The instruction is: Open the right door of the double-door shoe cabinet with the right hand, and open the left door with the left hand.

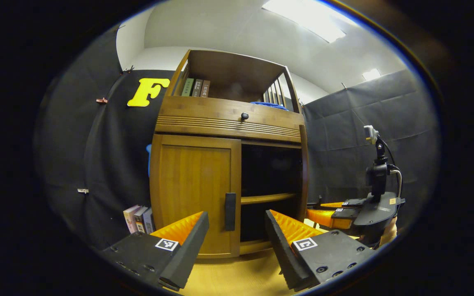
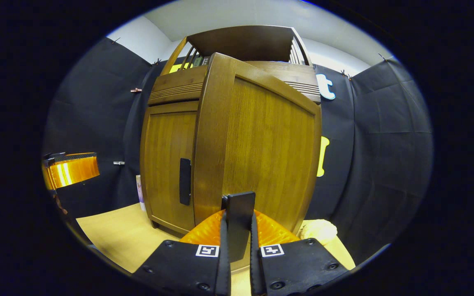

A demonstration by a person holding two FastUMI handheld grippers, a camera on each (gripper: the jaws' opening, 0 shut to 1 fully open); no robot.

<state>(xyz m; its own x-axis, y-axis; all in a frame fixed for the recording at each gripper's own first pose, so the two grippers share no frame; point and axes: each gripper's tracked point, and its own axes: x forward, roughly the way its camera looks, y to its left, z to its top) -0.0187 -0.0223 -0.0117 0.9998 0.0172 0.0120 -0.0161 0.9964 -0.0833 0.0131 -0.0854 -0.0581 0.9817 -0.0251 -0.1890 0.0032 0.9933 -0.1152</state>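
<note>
The wooden shoe cabinet (image 1: 204, 111) stands ahead. Its left door (image 1: 194, 193) is closed, and the dark upright handle (image 1: 230, 211) sits just beyond my left gripper (image 1: 237, 238), which is open and holds nothing. The right half gapes dark, with an inner shelf (image 1: 268, 198). In the right gripper view the right door (image 2: 261, 152) is swung out toward me. My right gripper (image 2: 237, 234) is shut on its dark handle (image 2: 240, 205). That view also has the closed left door (image 2: 165, 164), its handle (image 2: 184, 181) and the left gripper (image 2: 70, 168) at far left.
Books (image 1: 196, 87) and a blue cloth (image 1: 268, 105) lie in the top shelf above a drawer knob (image 1: 244, 116). More books (image 1: 138, 219) stand on the light wooden floor (image 1: 237, 279) left of the cabinet. A pale soft object (image 2: 319, 230) lies behind the open door.
</note>
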